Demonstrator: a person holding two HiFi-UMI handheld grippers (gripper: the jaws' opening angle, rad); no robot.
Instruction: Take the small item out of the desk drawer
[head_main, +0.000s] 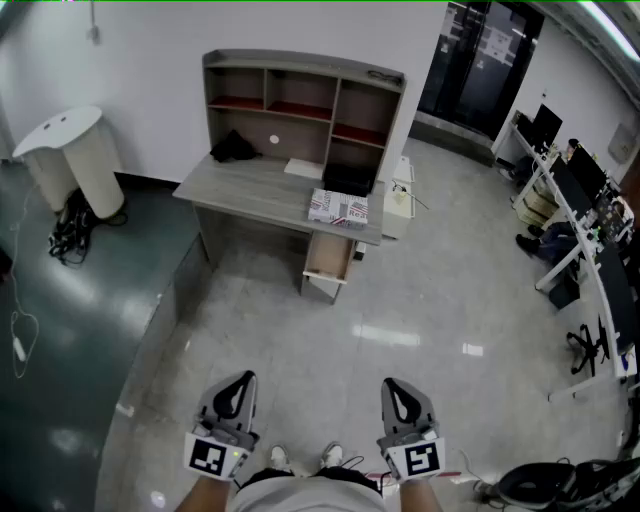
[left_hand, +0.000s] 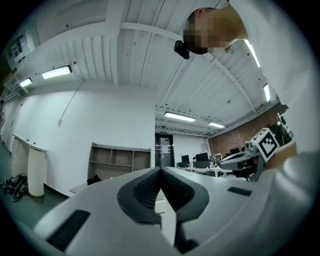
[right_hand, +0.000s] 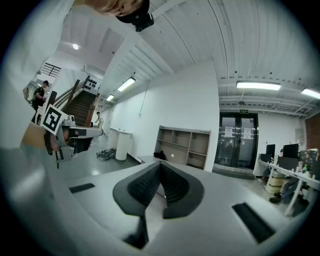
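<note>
Across the glossy grey floor (head_main: 400, 300), well apart from both grippers, a grey desk (head_main: 250, 190) with a shelved hutch (head_main: 300, 95) stood against the white wall. Its drawer (head_main: 325, 275) hung open below the right end of the desktop, showing a pale wooden interior. The small item could not be made out in it from this far off.

On the desktop, just above the drawer, lay a patterned red-and-white box (head_main: 338, 208). A black bundle (head_main: 232, 147) sat near the hutch's left side. To the left of the desk stood a white pedestal (head_main: 70, 150) with a tangle of cables (head_main: 70, 232) at its foot.

The left gripper (head_main: 240, 385) and right gripper (head_main: 397, 390) were held low and side by side, above the person's shoes (head_main: 302, 458), both aimed toward the desk.

The left gripper's ribbed black pads (left_hand: 145, 190) met at their tips, with nothing between them. The right gripper's pads (right_hand: 145, 182) were likewise pressed together and empty.
</note>
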